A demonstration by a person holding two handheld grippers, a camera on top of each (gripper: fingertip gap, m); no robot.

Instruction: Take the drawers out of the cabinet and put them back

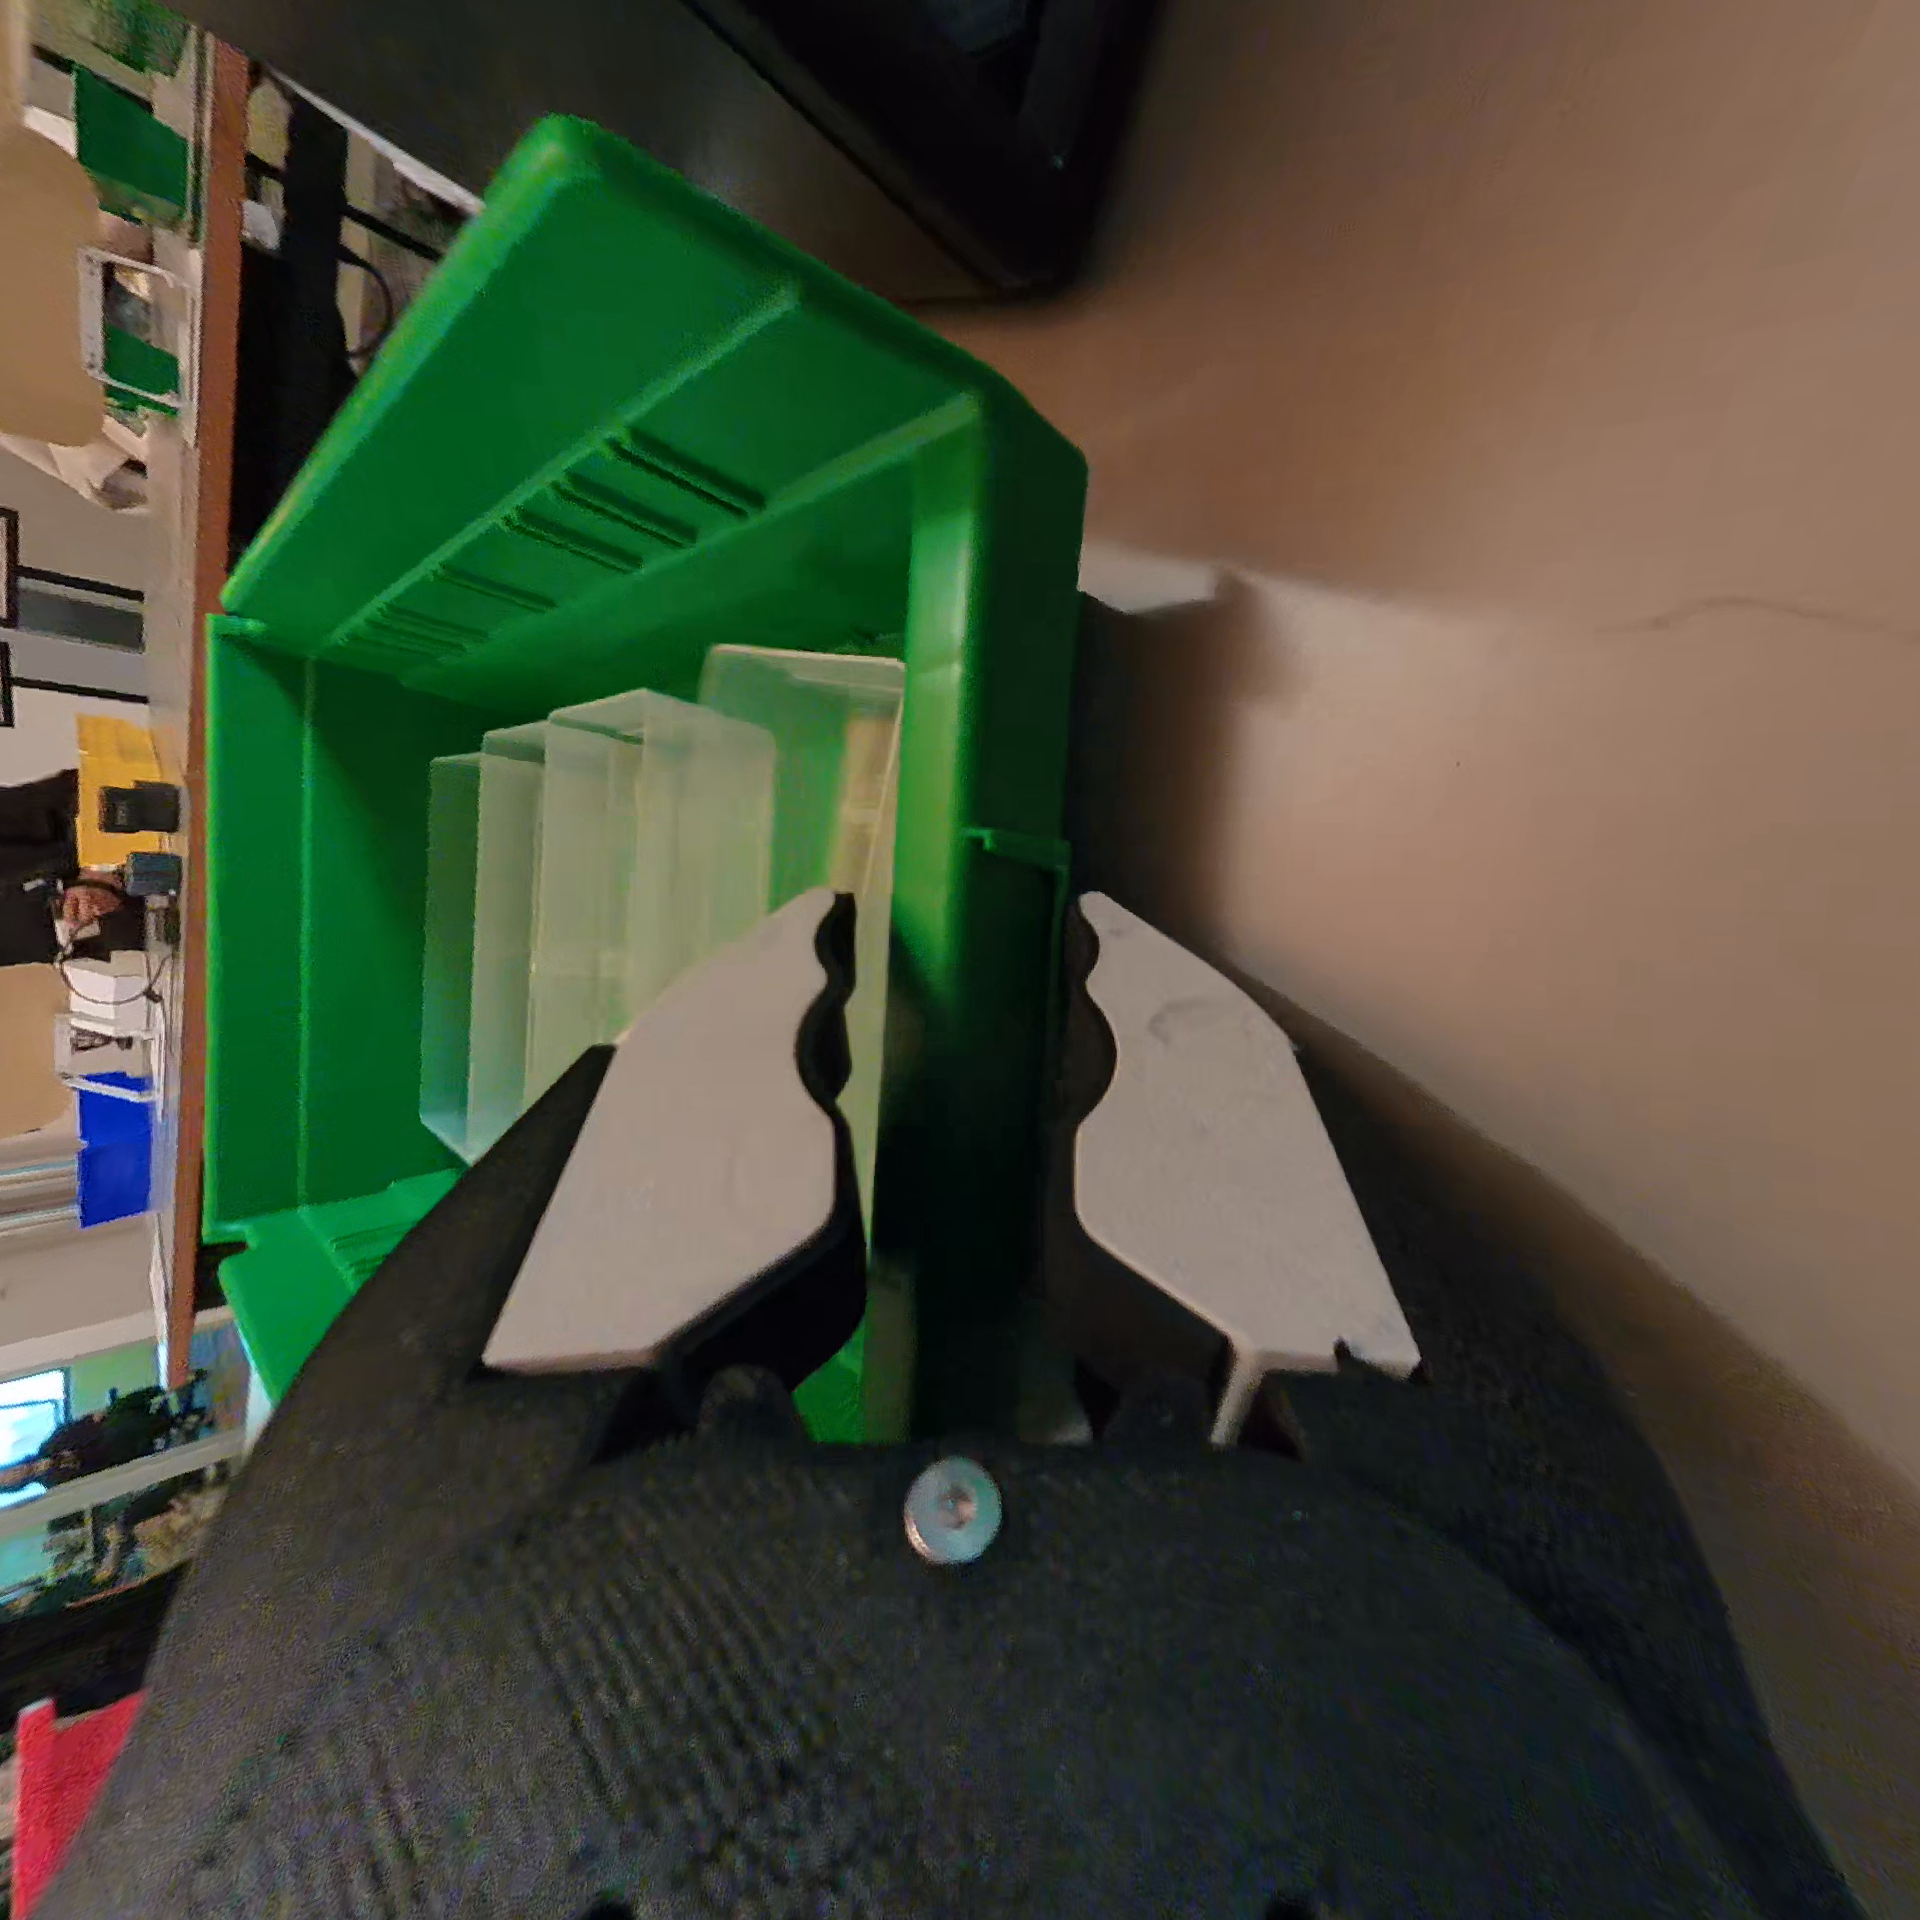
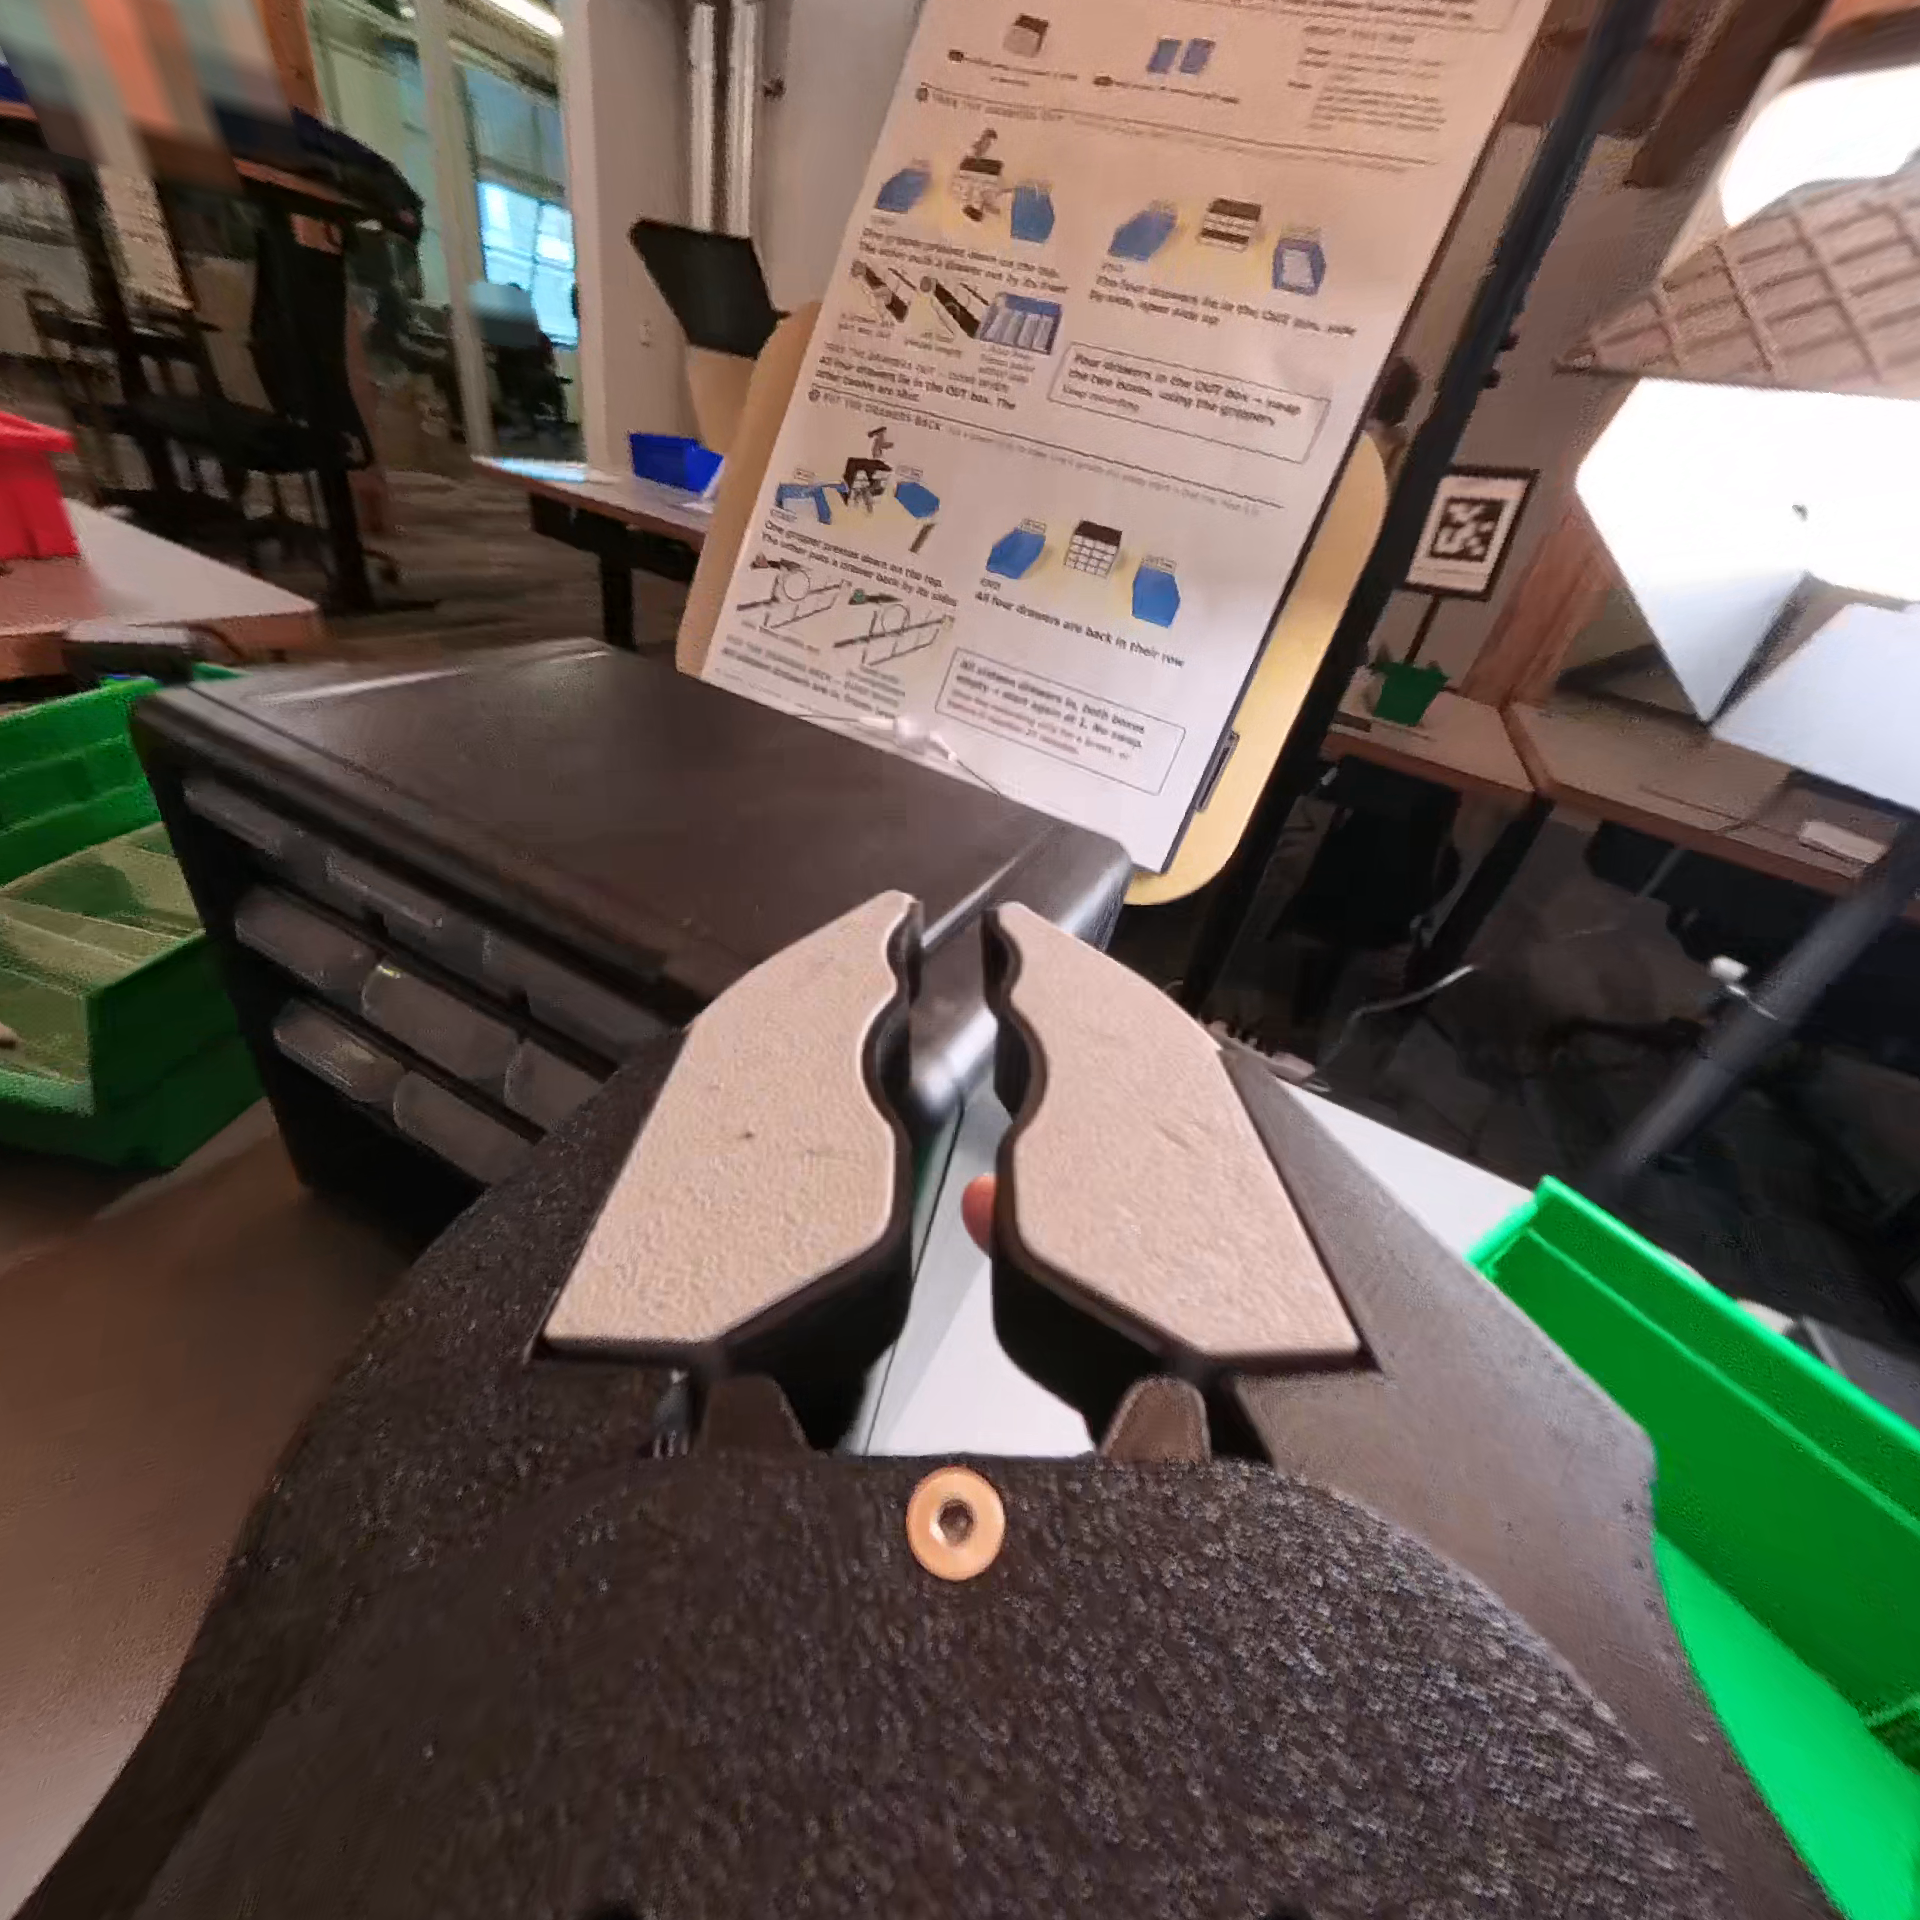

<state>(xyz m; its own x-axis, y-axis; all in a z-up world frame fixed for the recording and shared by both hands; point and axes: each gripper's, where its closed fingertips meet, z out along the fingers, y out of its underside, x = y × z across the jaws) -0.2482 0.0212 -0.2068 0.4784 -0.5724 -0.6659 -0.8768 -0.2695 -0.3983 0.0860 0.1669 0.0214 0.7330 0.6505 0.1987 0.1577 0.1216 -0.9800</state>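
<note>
In the left wrist view a green bin [image 1: 582, 416] lies on the brown table [image 1: 1507, 727] with several clear drawers [image 1: 623, 883] standing side by side in it. My left gripper [image 1: 964, 904] straddles the bin's near wall, one finger inside and one outside, closed on that wall. In the right wrist view the black cabinet [image 2: 582, 790] stands ahead with grey drawers [image 2: 416, 997] in its front rows. My right gripper [image 2: 951, 914] hovers at the cabinet's top right corner, its fingers almost together and holding nothing.
A green bin [image 2: 94, 997] sits left of the cabinet and another green bin [image 2: 1714, 1455] at the lower right. An illustrated instruction sheet [image 2: 1091, 416] stands behind the cabinet. The cabinet's dark edge [image 1: 935, 125] shows beyond the bin in the left wrist view.
</note>
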